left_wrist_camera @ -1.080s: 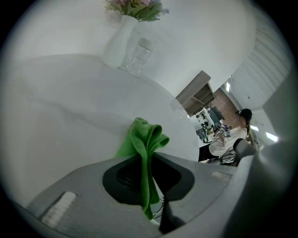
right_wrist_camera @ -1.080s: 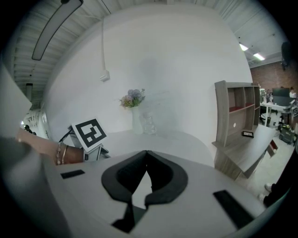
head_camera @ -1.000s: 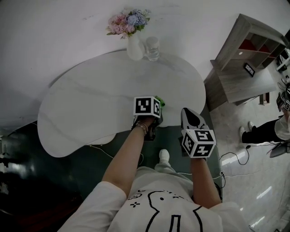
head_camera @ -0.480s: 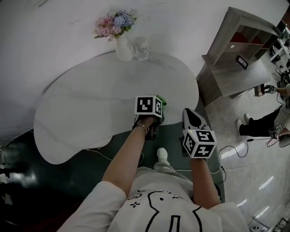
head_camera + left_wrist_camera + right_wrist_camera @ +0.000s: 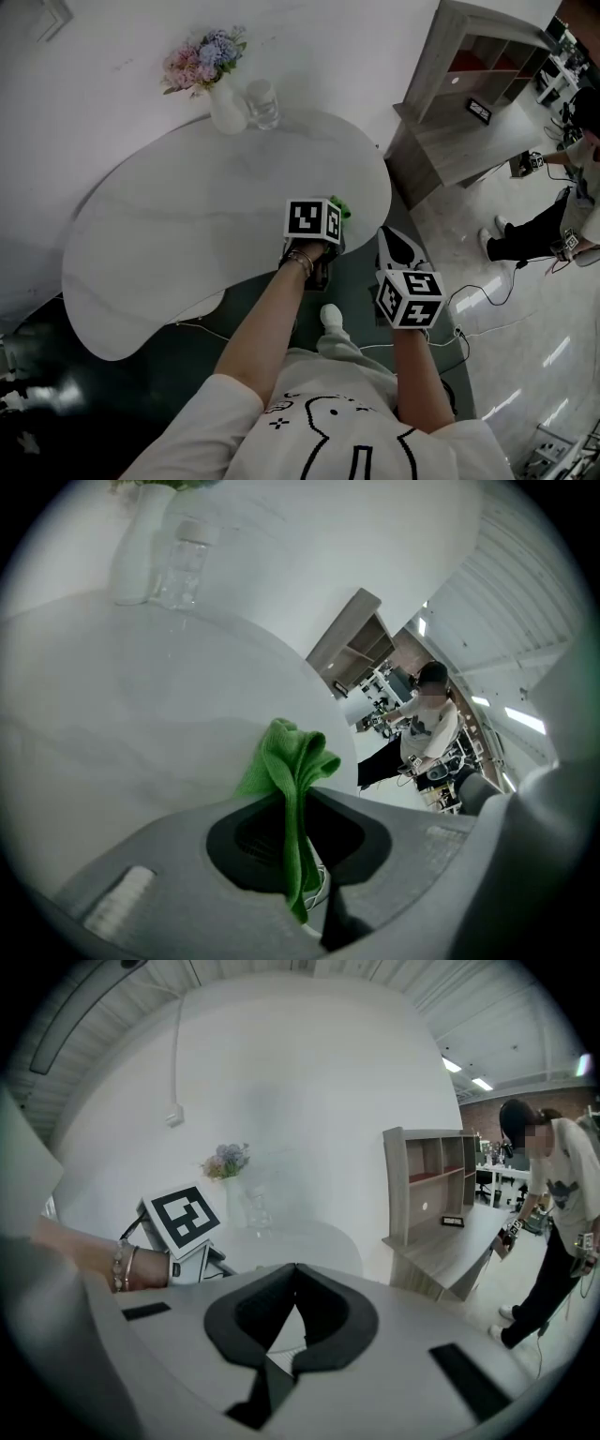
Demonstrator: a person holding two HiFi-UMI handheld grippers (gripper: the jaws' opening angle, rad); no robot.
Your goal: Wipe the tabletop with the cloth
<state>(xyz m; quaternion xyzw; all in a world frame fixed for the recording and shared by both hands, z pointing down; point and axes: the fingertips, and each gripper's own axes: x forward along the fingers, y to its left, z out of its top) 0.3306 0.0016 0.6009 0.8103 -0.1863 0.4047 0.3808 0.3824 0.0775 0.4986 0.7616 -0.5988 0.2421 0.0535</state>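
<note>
Left gripper view: left tongs (image 5: 296, 803) clenched on the green cloth (image 5: 292, 761), whose bunched end sticks out past the tips at the near-right rim of the white worktop (image 5: 141, 714); can't tell if it touches the surface. Right gripper view: right tongs (image 5: 295, 1274) closed with nothing between them, held off the worktop's near edge, beside the left tongs. White vase of flowers (image 5: 223, 108) and clear bottle (image 5: 263, 101) stand side by side at the worktop's far edge.
</note>
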